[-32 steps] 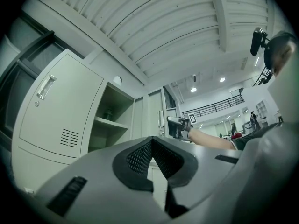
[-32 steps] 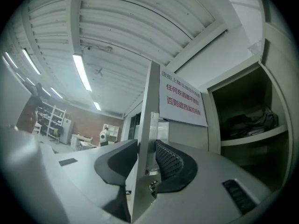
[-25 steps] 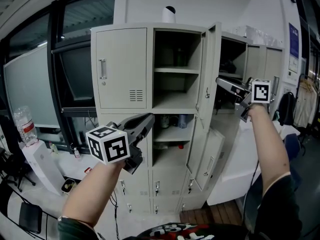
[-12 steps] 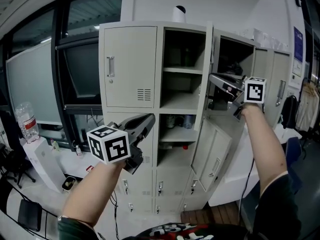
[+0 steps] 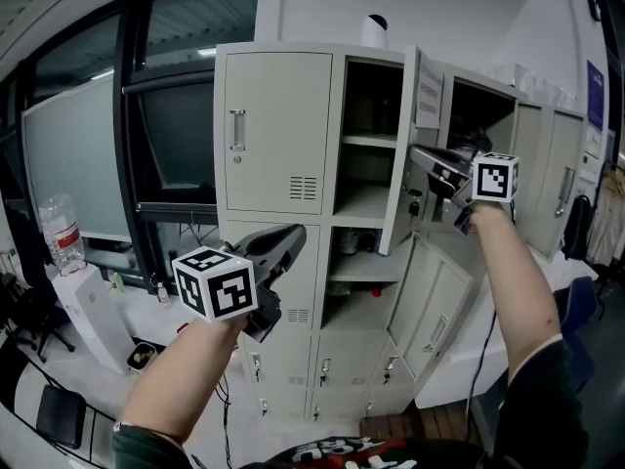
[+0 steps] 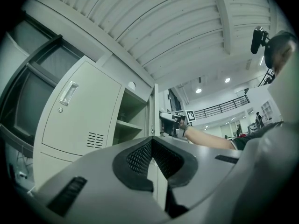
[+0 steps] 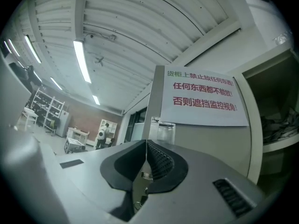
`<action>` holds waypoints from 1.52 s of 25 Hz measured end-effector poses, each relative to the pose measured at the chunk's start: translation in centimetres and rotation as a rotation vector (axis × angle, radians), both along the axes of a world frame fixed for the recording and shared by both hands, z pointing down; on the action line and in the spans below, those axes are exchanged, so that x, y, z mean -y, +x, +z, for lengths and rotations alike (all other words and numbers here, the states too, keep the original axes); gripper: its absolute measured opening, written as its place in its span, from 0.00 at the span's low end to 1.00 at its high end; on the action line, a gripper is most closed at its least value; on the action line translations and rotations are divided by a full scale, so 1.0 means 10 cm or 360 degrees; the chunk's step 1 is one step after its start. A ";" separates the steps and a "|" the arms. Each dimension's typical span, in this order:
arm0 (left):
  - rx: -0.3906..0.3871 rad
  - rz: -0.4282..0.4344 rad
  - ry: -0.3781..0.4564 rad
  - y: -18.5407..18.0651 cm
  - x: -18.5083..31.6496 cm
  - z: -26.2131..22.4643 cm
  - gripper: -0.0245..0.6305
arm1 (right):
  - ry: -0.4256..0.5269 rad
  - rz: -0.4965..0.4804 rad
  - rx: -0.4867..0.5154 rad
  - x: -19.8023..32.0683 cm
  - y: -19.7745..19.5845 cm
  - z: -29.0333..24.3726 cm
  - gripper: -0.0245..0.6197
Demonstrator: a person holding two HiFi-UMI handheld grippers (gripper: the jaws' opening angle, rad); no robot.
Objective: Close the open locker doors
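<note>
Right claw (image 5: 417, 155): jaws together, nothing pinched that I can make out. A small metal bit shows through the gap behind the tips in the right gripper view, could be the door's lock, can't tell. Tips sit against the outer face of the upper middle door (image 5: 408, 140), which lies just ahead of and to the left of the claw. The printed notice (image 7: 202, 97) is on that face, above the jaws

What changed: a second ago these jaws stood apart and the door stuck out from the locker bank (image 5: 283, 125) almost edge-on. Now the jaws are closed into a blunt pusher and the door has swung partway in, with its free edge on the far side of the claw crossing the open compartment. Not home yet, shelves show past that edge

Left claw (image 5: 296, 234): jaws together too, empty. It's low and well to the left of the right claw, facing the closed left column and touching nothing

My read: first door about halfway, needs the push carried through until flush. Still to do:
- lower door (image 5: 430, 306), ajar, below the right claw
- dark open compartment (image 5: 479, 115) just behind and to the right of it

Risk: closed tips could skid off the flat face mid-swing
</note>
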State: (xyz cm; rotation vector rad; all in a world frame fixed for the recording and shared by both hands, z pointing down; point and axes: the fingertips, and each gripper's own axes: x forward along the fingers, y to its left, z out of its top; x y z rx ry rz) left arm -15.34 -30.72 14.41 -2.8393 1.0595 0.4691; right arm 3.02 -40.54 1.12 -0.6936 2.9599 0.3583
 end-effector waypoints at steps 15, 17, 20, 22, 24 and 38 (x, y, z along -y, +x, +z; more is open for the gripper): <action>-0.0011 -0.0054 -0.0047 -0.48 0.29 0.11 0.05 | -0.0030 0.0062 -0.0062 0.54 -0.44 0.10 0.10; -0.0011 -0.0059 -0.0054 -0.54 0.33 0.13 0.05 | -0.0057 0.0075 -0.0058 0.62 -0.50 0.14 0.10; -0.0009 -0.0061 -0.0063 -0.61 0.39 0.15 0.05 | -0.0092 0.0092 -0.0050 0.74 -0.56 0.19 0.10; -0.0007 -0.0061 -0.0067 -0.65 0.42 0.16 0.05 | -0.0083 0.0126 -0.0070 0.85 -0.57 0.21 0.10; -0.0005 -0.0063 -0.0069 -0.69 0.46 0.18 0.05 | -0.0091 0.0125 -0.0062 0.88 -0.64 0.22 0.10; -0.0001 -0.0078 -0.0095 -1.00 0.70 0.28 0.05 | -0.0147 0.0291 -0.0072 1.39 -0.85 0.34 0.10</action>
